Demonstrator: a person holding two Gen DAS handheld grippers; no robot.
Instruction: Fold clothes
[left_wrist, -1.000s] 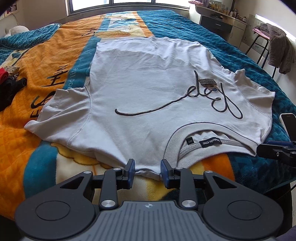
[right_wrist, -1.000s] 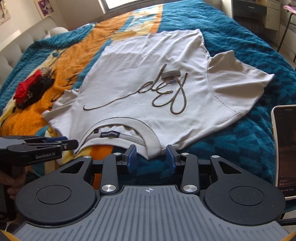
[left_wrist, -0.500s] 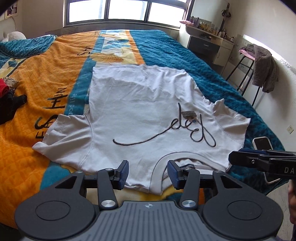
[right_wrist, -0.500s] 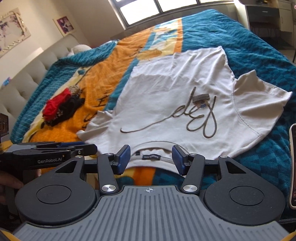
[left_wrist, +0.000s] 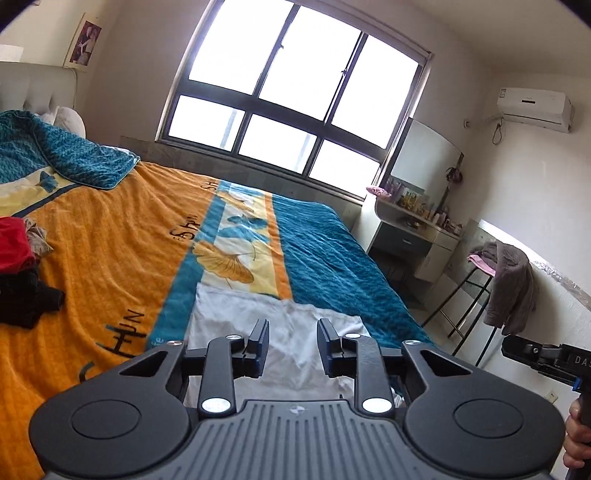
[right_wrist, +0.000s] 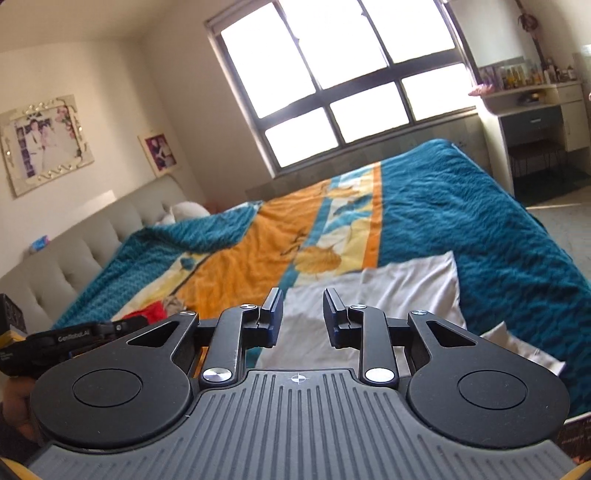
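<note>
Left gripper (left_wrist: 291, 347) and right gripper (right_wrist: 300, 318) jaws closing on nothing, air conditioner (left_wrist: 533, 109) in left view only

The white shirt (left_wrist: 280, 325) at lower centre is smooth matt cloth on a fuzzy, ribbed bedspread (left_wrist: 122, 258), the gripper (left_wrist: 291, 345) at the bottom matt black plastic with shiny metal screws, the headboard (right_wrist: 74, 251) at left tufted.
</note>
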